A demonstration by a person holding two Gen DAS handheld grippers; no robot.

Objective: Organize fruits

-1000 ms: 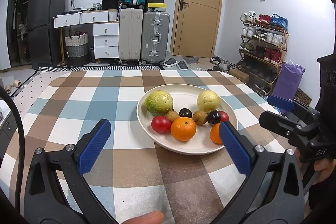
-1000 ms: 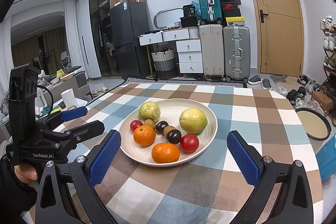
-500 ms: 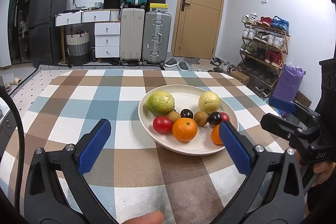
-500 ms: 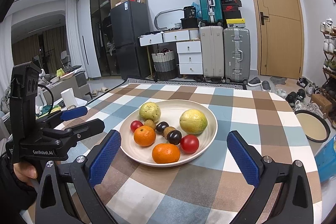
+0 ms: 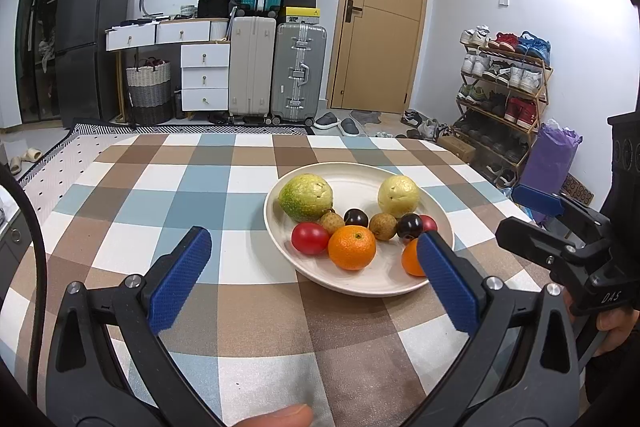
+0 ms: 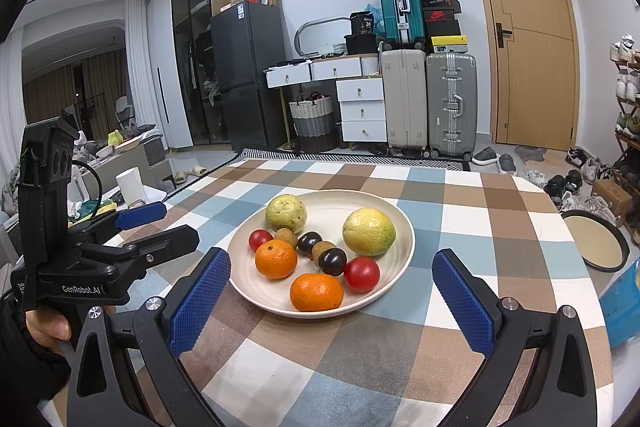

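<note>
Both grippers, left gripper (image 5: pixel 312 267) and right gripper (image 6: pixel 332 291), wide and empty; mandarin (image 6: pixel 316 291) is firm and light, so grip its equator gently, unlike the squashy tomato (image 6: pixel 361 274).

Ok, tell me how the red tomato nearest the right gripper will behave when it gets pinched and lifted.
The red tomato looks smooth and glossy, so it may slip between the pads. It is round, so it would probably roll on the plate if nudged. It sits beside a dark plum and an orange, so a wide pinch may knock those.
</note>
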